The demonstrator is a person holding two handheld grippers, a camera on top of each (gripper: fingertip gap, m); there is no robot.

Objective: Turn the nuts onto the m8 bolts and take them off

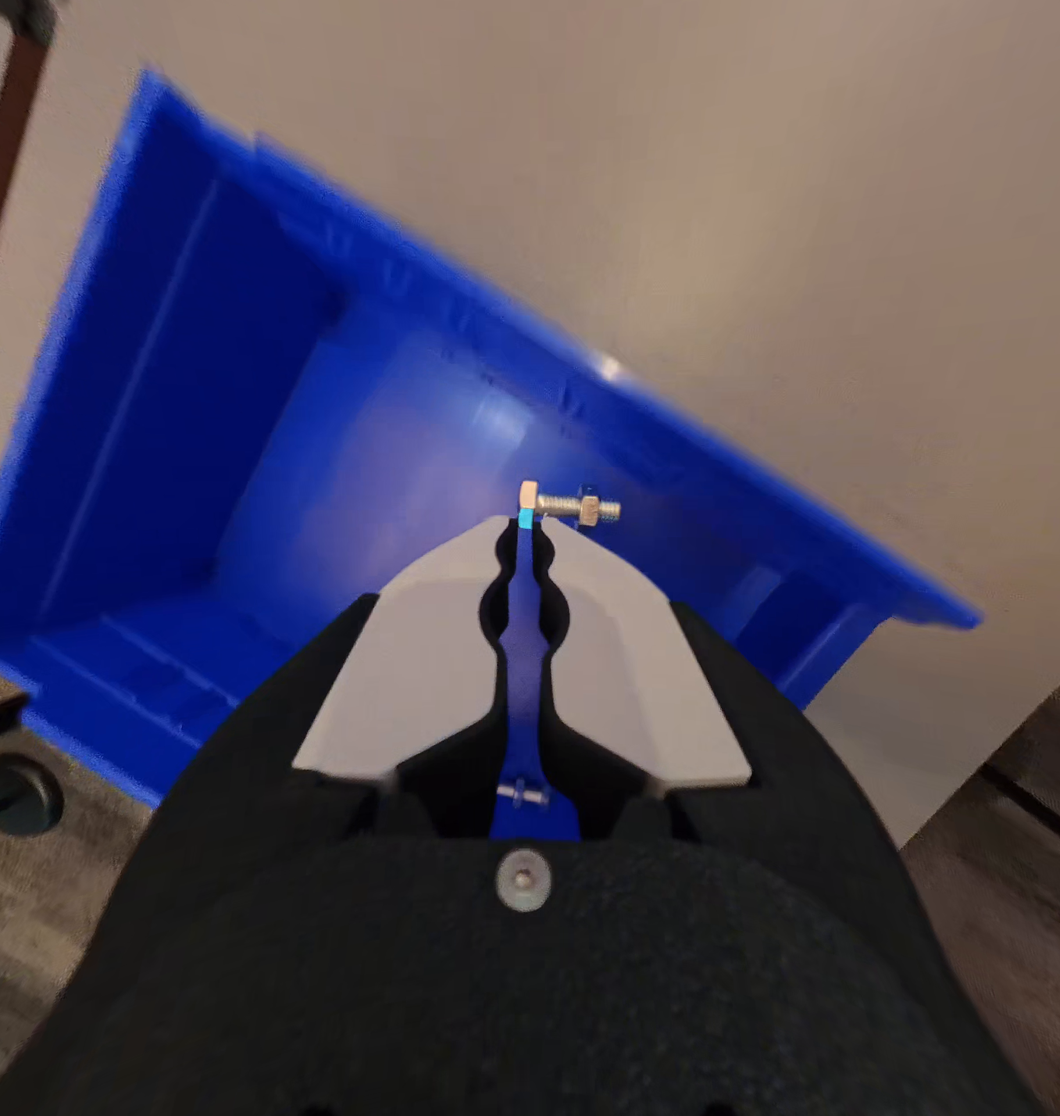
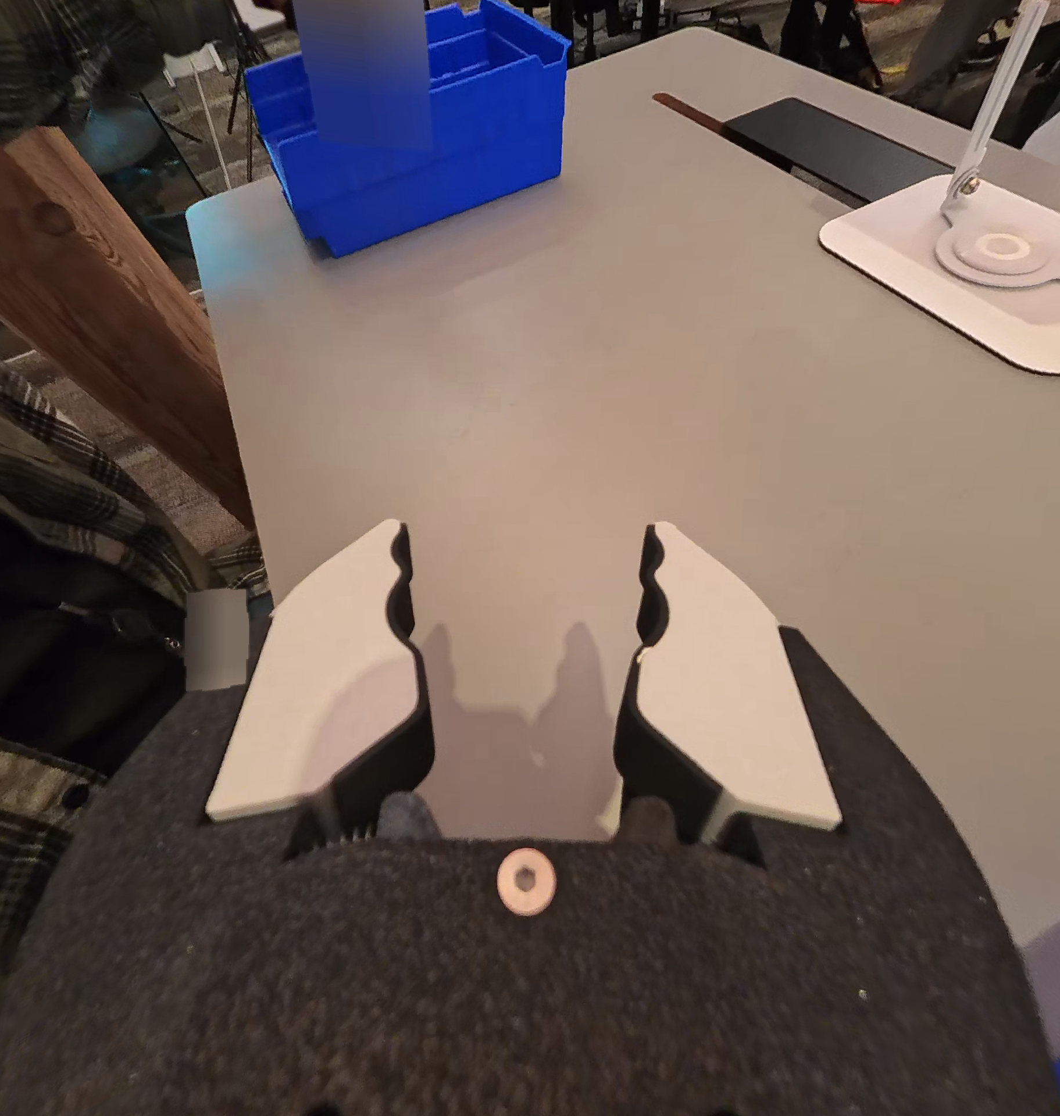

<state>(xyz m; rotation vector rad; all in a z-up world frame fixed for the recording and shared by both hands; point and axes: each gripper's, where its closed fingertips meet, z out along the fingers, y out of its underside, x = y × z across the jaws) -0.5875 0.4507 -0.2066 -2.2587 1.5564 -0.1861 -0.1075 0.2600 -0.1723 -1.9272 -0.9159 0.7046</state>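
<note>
The left gripper [image 1: 528, 524] is pinching the hex head of a small silver steel bolt [image 1: 566, 506] over the blue plastic bin [image 1: 225, 386], seemingly right at its fingertips. Its silver hex nut [image 1: 589, 511], light, rigid and slippery, is inviting a grip across the flats. The right gripper [image 2: 526, 531] is hovering spread wide, holding nothing, above the grey table [image 2: 575, 374].

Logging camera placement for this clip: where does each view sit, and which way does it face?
Left wrist view: on the left gripper, looking down its fingers into a blue bin; its tips pinch the head of a bolt with a nut threaded on.
Right wrist view: on the right gripper, low over the grey table, facing across it; its fingers stand open and empty, a plaid sleeve at left.
Shared: the blue bin and table.
</note>
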